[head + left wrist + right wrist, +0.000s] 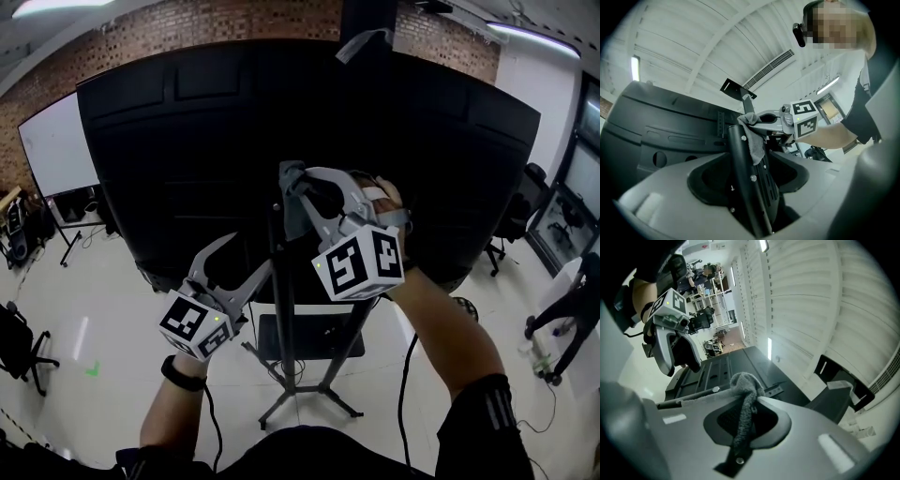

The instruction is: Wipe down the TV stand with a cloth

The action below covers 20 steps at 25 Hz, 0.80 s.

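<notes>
Cloth [756, 140], soft and grey, was pressed on the black metal stand pole [743, 183].
It was pinched tight in the right claw [743, 392]; the pole was gripped by the left claw [749, 157].

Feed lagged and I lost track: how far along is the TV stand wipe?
Done: no surface shows as visibly wiped, so I can't tell. In hand: the right gripper presses the grey cloth against the upper post, and the left gripper is clamped on it lower down. Left: probably the lower post, shelf and base legs.
</notes>
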Available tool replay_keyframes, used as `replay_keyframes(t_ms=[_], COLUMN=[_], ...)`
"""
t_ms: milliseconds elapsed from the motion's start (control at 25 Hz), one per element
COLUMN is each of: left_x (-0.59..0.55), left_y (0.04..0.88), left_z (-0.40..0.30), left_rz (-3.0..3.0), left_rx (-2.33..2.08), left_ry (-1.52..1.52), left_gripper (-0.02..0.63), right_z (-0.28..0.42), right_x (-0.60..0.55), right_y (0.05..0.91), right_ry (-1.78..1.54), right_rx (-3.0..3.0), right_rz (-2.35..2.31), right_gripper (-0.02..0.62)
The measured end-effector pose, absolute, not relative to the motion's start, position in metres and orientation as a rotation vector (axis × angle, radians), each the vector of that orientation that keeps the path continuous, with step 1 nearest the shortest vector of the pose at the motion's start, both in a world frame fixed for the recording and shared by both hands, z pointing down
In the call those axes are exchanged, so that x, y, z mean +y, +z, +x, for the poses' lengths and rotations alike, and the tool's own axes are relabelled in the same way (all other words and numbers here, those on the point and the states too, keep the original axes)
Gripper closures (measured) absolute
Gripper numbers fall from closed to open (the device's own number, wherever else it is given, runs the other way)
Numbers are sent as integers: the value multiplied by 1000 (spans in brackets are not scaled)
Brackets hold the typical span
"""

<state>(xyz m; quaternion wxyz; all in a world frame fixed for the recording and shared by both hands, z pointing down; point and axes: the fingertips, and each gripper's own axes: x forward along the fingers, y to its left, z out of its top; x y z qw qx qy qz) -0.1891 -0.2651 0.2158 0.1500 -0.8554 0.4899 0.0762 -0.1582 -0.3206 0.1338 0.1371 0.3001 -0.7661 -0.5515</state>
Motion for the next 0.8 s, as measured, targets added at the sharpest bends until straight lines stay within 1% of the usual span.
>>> replay_keyframes(t_ms=[280,640,800], left_x=[-265,-268,-269], left_y=[232,265,277], left_z=[-192,-188,-189], left_rz=[-2459,-2521,-2561], left_rx=[1464,1435,1411], left_ry=[212,158,147], left_gripper=[324,324,324], right_z=[-159,-158,-160], right_x=[-326,-339,-333], right_y=[154,211,224], right_ry=[-1566,-1463,-1414], right_rx=[-2271,-2276,-2296], right_rz=[869,840,859], right_gripper=[575,575,575])
